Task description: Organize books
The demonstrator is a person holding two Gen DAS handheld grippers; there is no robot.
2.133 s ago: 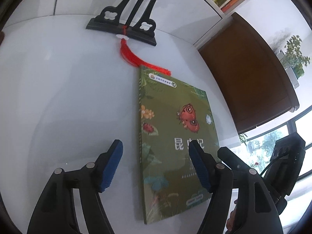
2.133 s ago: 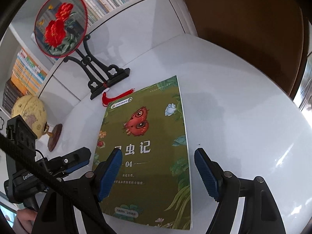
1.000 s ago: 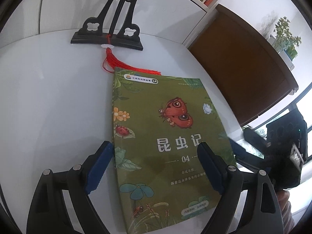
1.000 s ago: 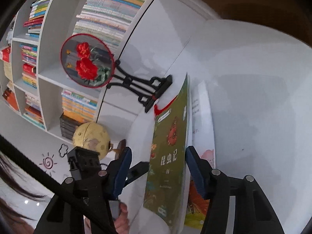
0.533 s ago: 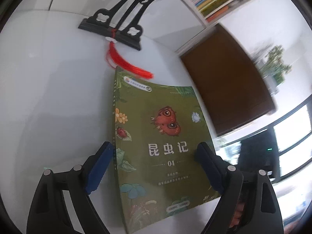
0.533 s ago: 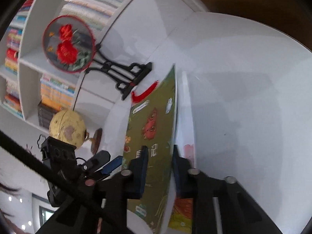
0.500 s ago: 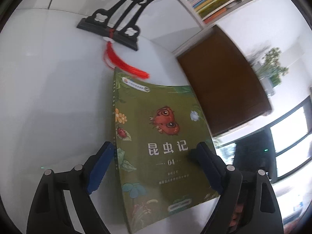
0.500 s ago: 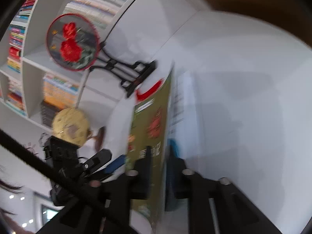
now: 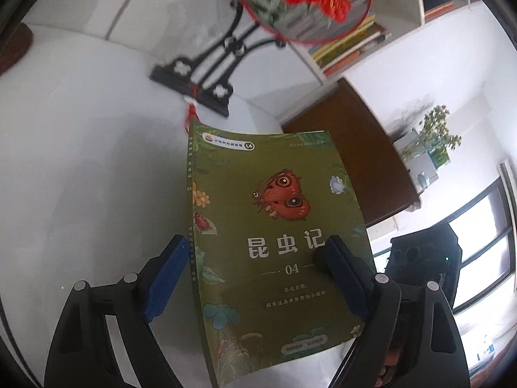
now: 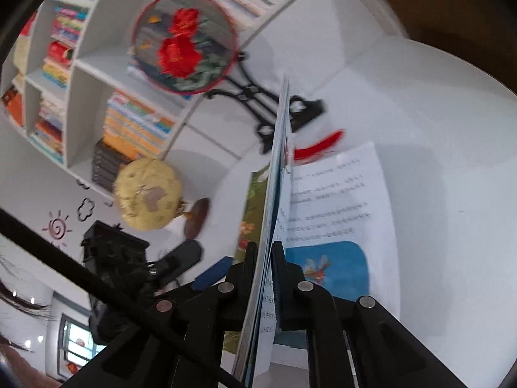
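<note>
In the left wrist view, the left gripper point(image 9: 257, 266) fills the bottom of the frame with its jaws spread wide, the blue pads point(image 9: 166, 278) standing to either side of a green book point(image 9: 274, 242) without pressing on it. The book runs from lower centre up toward the middle, its cover showing a butterfly and white characters, its far corner lifted off the white table point(image 9: 80, 161). A black tip of the right gripper point(image 9: 320, 257) touches the cover just beside the right-hand pad, and its dark body shows blurred at the right edge. Beyond the book, in the upper centre, a black fan stand point(image 9: 200, 84) holds a round embroidered fan point(image 9: 307, 0) with red flowers; a brown cabinet point(image 9: 365, 161) sits at right with a potted plant point(image 9: 433, 135) on it. In the right wrist view, the right gripper point(image 10: 265, 258), at bottom centre, is clenched on the book's point(image 10: 274, 177) cover and a few pages, seen edge-on and rising toward the upper centre. To the right of that edge an open printed page point(image 10: 339, 207) with a blue picture lies against the table point(image 10: 436, 129). A yellow globe point(image 10: 148, 194) stands at centre left, the fan point(image 10: 184, 45) above it before a bookshelf point(image 10: 74, 74), and the left gripper point(image 10: 181, 258) shows at lower left.
</note>
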